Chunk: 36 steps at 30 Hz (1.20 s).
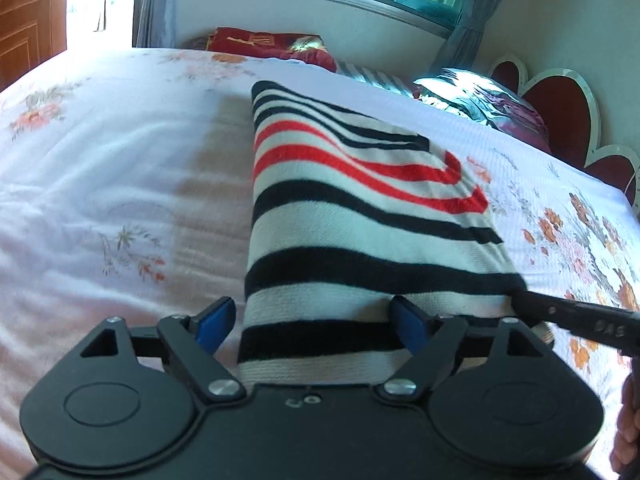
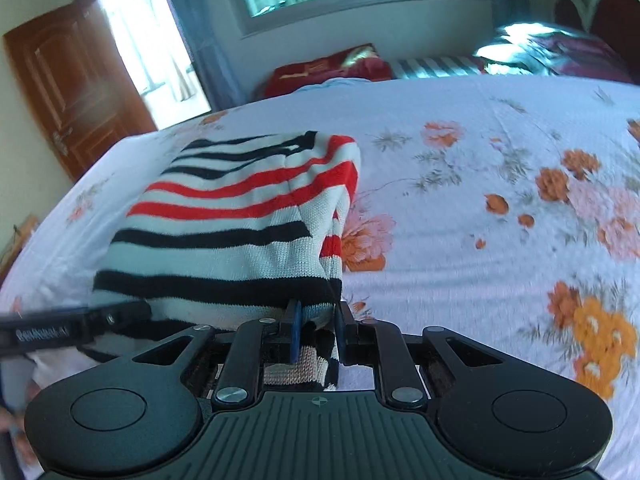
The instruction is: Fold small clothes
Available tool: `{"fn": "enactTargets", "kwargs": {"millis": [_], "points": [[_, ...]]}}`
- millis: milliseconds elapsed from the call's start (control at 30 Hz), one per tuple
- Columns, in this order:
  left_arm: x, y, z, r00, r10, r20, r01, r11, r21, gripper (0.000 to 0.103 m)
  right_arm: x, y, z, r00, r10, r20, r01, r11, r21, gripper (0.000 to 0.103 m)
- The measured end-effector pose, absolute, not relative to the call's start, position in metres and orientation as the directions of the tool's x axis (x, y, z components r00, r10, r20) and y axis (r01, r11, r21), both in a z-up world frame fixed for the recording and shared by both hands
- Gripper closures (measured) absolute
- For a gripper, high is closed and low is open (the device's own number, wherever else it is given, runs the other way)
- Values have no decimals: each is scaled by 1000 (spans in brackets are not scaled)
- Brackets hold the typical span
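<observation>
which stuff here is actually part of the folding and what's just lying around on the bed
In the job: striped knit garment; left gripper, open around its near edge; right gripper, shut on its corner.

Lying about: red cushion; shiny bundle; flowered bedsheet.

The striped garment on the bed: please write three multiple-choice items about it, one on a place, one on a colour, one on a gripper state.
1. Where does the garment lie?
A. on the floral bed
B. on a chair
C. on the floor

2. Which stripe colours does it have on white?
A. green and yellow
B. black and red
C. blue only

3. How does the right gripper stand?
A. wide open
B. shut on the garment
C. shut on nothing

Answers: 1 A, floral sheet surrounds it; 2 B, both views show black and red bands; 3 B, knit fabric is pinched between its blue pads.
</observation>
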<state>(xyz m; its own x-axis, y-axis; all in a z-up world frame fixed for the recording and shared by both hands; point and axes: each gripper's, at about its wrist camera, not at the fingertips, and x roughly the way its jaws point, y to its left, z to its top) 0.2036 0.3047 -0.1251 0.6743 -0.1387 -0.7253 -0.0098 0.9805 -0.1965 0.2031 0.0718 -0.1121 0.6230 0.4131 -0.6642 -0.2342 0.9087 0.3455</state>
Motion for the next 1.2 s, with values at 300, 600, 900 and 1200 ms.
{"fn": "enactTargets", "kwargs": {"millis": [300,600,900,1200], "points": [[200,306,-124,675,-132,-726,-4,983,-182,7,203,78,-124,594,378,-710,-195,924,329,82],[204,299,-119,603,-21,-797,-107,989,-107,0,198,86,-129,617,316,-721,-154,947,283,69],[198,287,-104,565,100,-819,-156,988,13,3,197,96,-124,636,255,-728,-176,967,185,56],[127,275,-43,666,251,-703,-279,957,77,12,144,62,-76,638,406,-654,-236,912,335,31]]}}
